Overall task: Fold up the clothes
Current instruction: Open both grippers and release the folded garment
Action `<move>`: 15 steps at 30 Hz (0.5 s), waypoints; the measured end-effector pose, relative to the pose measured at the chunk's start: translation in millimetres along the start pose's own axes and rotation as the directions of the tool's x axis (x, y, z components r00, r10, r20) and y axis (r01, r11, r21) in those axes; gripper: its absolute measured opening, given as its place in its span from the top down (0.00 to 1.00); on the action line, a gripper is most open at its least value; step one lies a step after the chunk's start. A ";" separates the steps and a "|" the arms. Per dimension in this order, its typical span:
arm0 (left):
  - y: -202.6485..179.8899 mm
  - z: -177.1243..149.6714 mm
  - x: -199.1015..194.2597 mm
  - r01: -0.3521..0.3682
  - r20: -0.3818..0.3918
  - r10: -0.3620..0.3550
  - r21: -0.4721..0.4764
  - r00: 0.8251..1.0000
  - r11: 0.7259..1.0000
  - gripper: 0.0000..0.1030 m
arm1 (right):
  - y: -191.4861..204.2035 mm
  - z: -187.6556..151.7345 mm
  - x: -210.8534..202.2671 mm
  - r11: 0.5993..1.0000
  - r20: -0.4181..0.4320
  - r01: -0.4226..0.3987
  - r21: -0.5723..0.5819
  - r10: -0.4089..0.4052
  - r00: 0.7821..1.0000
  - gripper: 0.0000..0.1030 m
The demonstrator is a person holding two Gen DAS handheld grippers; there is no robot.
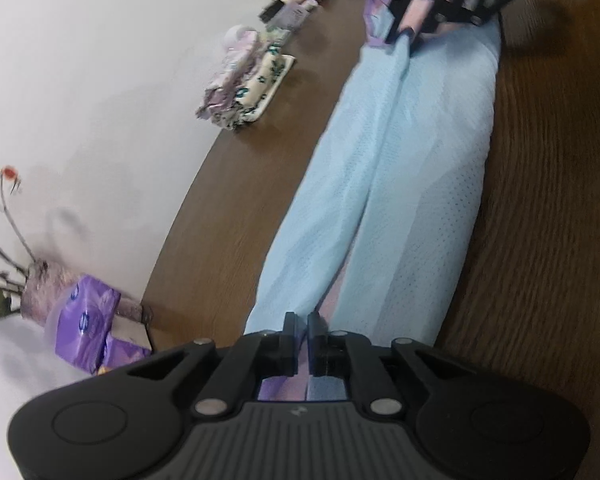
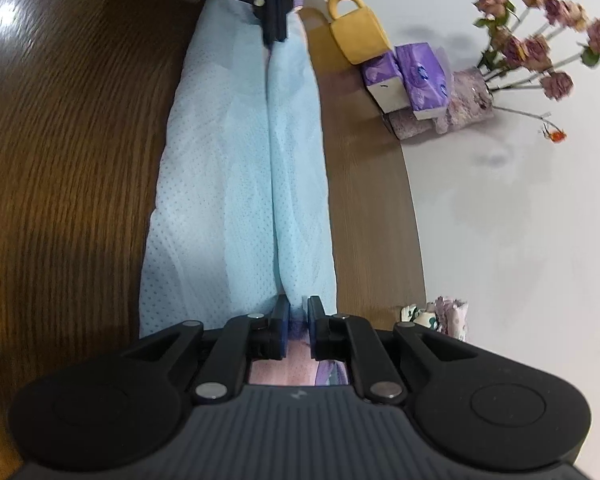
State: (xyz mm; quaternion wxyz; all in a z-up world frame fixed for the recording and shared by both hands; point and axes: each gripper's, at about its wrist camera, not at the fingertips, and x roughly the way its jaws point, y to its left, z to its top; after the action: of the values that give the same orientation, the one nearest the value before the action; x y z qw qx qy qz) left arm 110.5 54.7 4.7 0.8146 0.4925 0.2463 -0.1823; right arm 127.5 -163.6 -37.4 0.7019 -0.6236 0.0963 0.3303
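Left tool [image 1: 301, 322] sits at one end of the garment [image 1: 380, 184], its jaws nearly together with a fold of the blue cloth pinched between them, so I read it as gripping that end. From there the garment runs straight away from me along the bench [image 1: 540, 240], a long narrow strip, already folded in from both sides with a crease down its middle.

At the far end, the right tool [image 1: 410, 34] grips the other end, where the pink and purple trim shows; in its own view the jaws stand slightly apart with cloth between them, and I judge the pads to be on it.

So the long axis lies on the line between the two tools, each at one end, facing the other. As I judge it, the next fold means carrying one end along that line to the other. Neither tool looks nearer the middle.
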 end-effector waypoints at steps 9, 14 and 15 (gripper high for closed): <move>63.5 -40.8 -4.1 -0.050 -0.100 0.016 -0.348 0.995 0.936 0.86 | -41.6 -16.1 -26.6 0.920 0.074 -0.124 0.372 0.104 0.992 0.66; 105.2 -63.4 15.0 -0.013 -0.141 -0.105 -0.656 0.984 0.755 0.81 | -70.8 -19.7 -15.0 0.736 0.153 -0.204 0.645 0.137 0.979 0.66; 112.2 -69.6 17.3 -0.001 -0.137 -0.137 -0.710 0.981 0.704 0.81 | -76.3 -21.2 -10.5 0.688 0.168 -0.219 0.692 0.141 0.976 0.66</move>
State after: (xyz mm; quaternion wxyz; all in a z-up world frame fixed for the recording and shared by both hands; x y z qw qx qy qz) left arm 169.7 166.1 47.2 0.9079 0.1480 0.3876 -0.0592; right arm 169.9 -187.4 25.9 0.8551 -0.2770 0.2404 0.3665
